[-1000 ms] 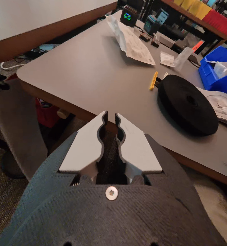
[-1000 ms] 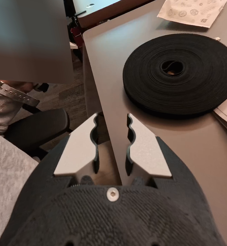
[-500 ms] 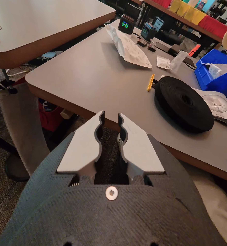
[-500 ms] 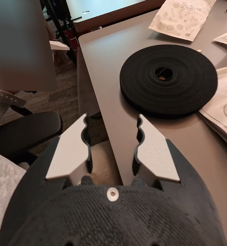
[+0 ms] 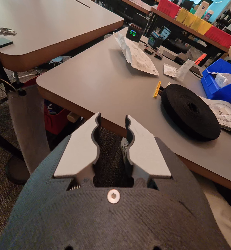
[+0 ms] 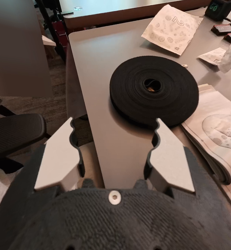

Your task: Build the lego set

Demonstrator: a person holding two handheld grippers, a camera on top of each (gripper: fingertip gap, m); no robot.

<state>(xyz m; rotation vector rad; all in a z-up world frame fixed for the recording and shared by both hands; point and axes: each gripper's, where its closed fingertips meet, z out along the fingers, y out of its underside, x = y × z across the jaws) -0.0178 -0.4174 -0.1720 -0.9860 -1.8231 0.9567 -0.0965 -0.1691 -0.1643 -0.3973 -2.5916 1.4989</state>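
A long yellow lego beam [image 5: 157, 89] lies on the grey table [image 5: 98, 83], just left of a black strap roll [image 5: 189, 110]. A small white piece [image 5: 168, 84] lies beside it. White lego bags [image 5: 136, 56] lie farther back, and an instruction booklet [image 5: 223, 115] lies right of the roll. My left gripper [image 5: 113, 116] is open and empty, held off the table's near edge. My right gripper [image 6: 114, 119] is wide open and empty over the near table edge, in front of the roll [image 6: 152, 89]. The booklet [image 6: 213, 142] lies to its right.
A blue bin [image 5: 223, 83] with bags stands at the right. Two small black devices with green lights [image 5: 133, 33] and black battery packs [image 6: 225, 31] sit at the back. A second table [image 5: 44, 27] stands to the left. An office chair [image 6: 14, 132] is at the left.
Both grippers have opened wider, the right one most. Both have pulled back and risen, so more of the table shows.
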